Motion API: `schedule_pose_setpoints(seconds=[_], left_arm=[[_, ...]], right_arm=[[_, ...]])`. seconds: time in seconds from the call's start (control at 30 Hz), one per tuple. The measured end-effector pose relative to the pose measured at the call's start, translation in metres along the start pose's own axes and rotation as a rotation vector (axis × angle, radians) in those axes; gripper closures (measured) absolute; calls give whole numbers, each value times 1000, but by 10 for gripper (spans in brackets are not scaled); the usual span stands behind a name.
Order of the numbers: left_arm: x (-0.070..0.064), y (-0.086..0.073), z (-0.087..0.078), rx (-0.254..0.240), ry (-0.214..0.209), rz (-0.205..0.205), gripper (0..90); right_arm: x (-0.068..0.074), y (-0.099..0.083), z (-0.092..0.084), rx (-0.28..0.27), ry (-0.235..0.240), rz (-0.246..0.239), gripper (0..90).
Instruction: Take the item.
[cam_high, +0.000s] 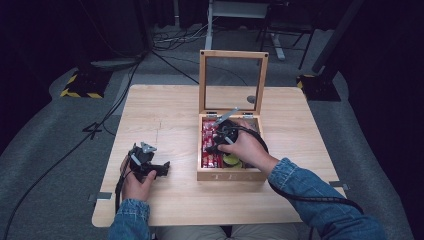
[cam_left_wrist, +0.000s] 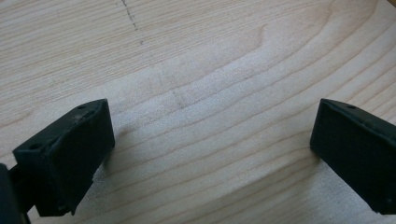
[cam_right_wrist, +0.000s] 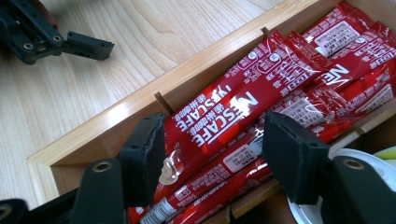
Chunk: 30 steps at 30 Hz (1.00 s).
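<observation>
My wooden table (cam_high: 165, 115) carries a wooden box (cam_high: 230, 175) with "TEA" cut into its front wall and its glass-paned lid (cam_high: 233, 80) standing upright at the back. The box's left compartment is packed with red stick sachets (cam_right_wrist: 280, 79) lying side by side; the top one (cam_right_wrist: 219, 116) reads "NESCAFE" in white letters, with smaller white characters beside it that I cannot make out. White label patches with fine print sit on several others. Something white and yellow-green (cam_high: 232, 160) lies in the neighbouring compartment.

My right gripper (cam_right_wrist: 210, 154) is down inside the box, its jaws spread on either side of the top Nescafé sachet, straddling it rather than pinching it.

My left gripper (cam_left_wrist: 210, 140) rests on the bare table left of the box, jaws wide apart, empty.
</observation>
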<state>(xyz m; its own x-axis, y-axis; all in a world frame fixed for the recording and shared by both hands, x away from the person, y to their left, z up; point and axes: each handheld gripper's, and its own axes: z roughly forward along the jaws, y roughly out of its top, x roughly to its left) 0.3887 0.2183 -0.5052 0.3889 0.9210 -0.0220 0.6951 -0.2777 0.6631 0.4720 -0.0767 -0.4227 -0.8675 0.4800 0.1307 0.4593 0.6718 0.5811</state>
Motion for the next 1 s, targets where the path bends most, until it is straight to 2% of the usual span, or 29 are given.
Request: schedule_pose_setpoints(seconds=[0.13, 0.23, 0.37, 0.53, 0.57, 0.63, 0.67, 0.77, 0.8, 1.0], left_arm=[[0, 0, 0, 0, 0, 0, 1], [0, 0, 0, 0, 0, -1, 1], [0, 0, 0, -3, 0, -4, 1], [0, 0, 0, -2, 0, -5, 1], [0, 0, 0, -3, 0, -4, 1], [0, 0, 0, -3, 0, -4, 1], [0, 0, 0, -1, 0, -5, 1], [0, 0, 0, -2, 0, -5, 1], [0, 0, 0, -1, 0, -5, 1], [0, 0, 0, -3, 0, -4, 1]], right_arm=[[3, 2, 3, 11, 9, 14, 373], [5, 2, 2, -6, 28, 7, 429], [7, 2, 3, -9, 58, 0, 456], [9, 2, 5, -5, 78, -14, 578], [8, 2, 6, -7, 88, -10, 631], [8, 2, 6, -7, 91, -8, 659], [8, 2, 6, -11, 100, 2, 715], [7, 3, 3, -24, 140, 42, 791], [7, 3, 2, -28, 154, 57, 808], [12, 5, -4, -59, 182, 62, 835]])
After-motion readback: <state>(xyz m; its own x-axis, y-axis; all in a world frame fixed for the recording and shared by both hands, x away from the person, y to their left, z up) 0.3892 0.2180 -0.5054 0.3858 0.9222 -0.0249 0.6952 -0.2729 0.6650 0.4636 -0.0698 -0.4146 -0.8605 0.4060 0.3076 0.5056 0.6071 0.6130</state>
